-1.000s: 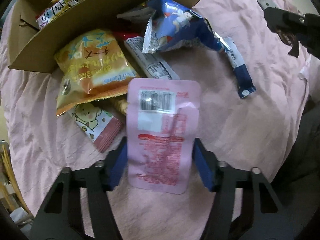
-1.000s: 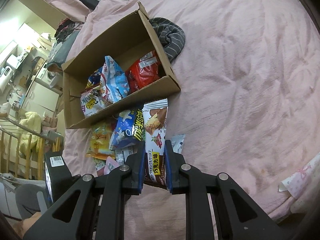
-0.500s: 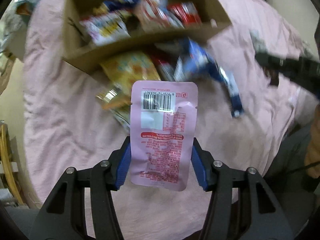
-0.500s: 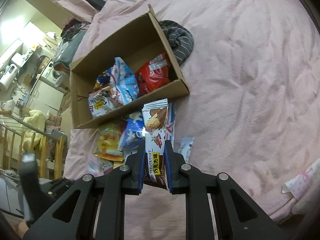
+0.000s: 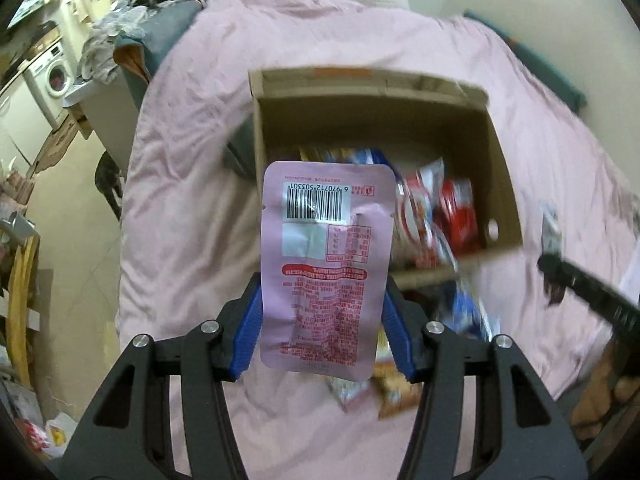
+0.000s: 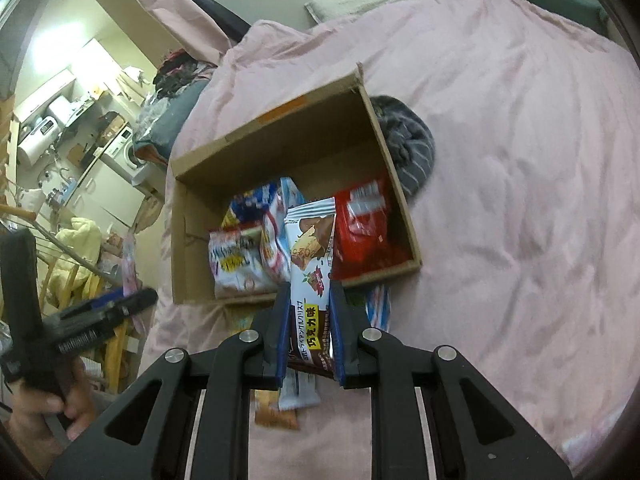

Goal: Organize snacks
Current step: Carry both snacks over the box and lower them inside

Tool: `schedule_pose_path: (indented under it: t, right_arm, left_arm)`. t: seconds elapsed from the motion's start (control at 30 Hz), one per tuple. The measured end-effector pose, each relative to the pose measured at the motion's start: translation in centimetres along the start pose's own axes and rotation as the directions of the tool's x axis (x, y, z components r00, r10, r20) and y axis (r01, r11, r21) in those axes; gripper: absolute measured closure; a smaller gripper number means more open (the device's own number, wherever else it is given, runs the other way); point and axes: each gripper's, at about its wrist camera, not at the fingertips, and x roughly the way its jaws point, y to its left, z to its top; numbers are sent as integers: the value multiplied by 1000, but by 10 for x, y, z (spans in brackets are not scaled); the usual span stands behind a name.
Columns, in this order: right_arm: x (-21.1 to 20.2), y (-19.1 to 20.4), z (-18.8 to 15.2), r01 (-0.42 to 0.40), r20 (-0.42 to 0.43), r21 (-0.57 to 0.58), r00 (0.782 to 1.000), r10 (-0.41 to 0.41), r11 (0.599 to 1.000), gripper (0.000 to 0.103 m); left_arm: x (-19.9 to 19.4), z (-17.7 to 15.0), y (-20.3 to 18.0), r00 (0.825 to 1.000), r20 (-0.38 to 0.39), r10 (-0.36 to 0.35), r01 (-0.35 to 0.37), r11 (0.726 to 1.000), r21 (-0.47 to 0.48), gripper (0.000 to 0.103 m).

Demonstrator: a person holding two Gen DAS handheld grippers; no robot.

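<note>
Left gripper (image 5: 322, 324): fingers clamped on pink pouch (image 5: 326, 268), above cardboard box (image 5: 500, 168).
Right gripper (image 6: 308, 332): fingers clamped on chocolate bar pack (image 6: 310, 276), over the box's near wall.

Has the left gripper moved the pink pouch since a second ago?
Yes. The left gripper, shut on the pink pouch, has carried it up and toward the box; it now overlaps the opening.

Matt cardboard box (image 5: 496, 152) (glossy foil pink pouch (image 5: 324, 268))
</note>
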Motion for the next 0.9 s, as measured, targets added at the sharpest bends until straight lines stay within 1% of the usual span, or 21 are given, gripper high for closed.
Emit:
schedule_pose_path:
  t: [0.1, 0.2, 0.33, 0.4, 0.57, 0.67, 0.77, 0.9]
  right_arm:
    - [10, 2, 12, -10, 4, -9, 1000, 10, 1000, 85]
    - [22, 8, 25, 3, 16, -48, 1000, -2, 999, 85]
    - [41, 11, 42, 21, 19, -74, 1000, -20, 997, 85]
    - [50, 10, 48, 35, 18, -83, 999, -34, 996, 85]
    - [73, 1, 58, 58, -5, -58, 998, -59, 997, 85]
    - [84, -1, 62, 63, -21, -52, 998, -64, 997, 85]
    - [87, -3, 64, 60, -22, -46, 998, -61, 997, 85]
    - [89, -8, 65, 49, -37, -25, 998, -50, 998, 85]
  left_arm:
    - [7, 14, 3, 999, 27, 26, -25, 1000, -7, 52]
    - [16, 24, 0, 999, 33, 20, -19, 1000, -16, 52]
    - [30, 32, -3, 999, 37, 29, -28, 999, -23, 52]
    - [39, 36, -6, 999, 36, 21, -20, 999, -30, 52]
    - [55, 42, -10, 997, 59, 41, -39, 999, -23, 52]
    - [60, 41, -14, 995, 94, 45, -44, 999, -14, 51]
    - [64, 39, -20, 995, 93, 33, -34, 999, 9, 51]
    - [70, 38, -23, 996, 83, 30, -31, 999, 10, 51]
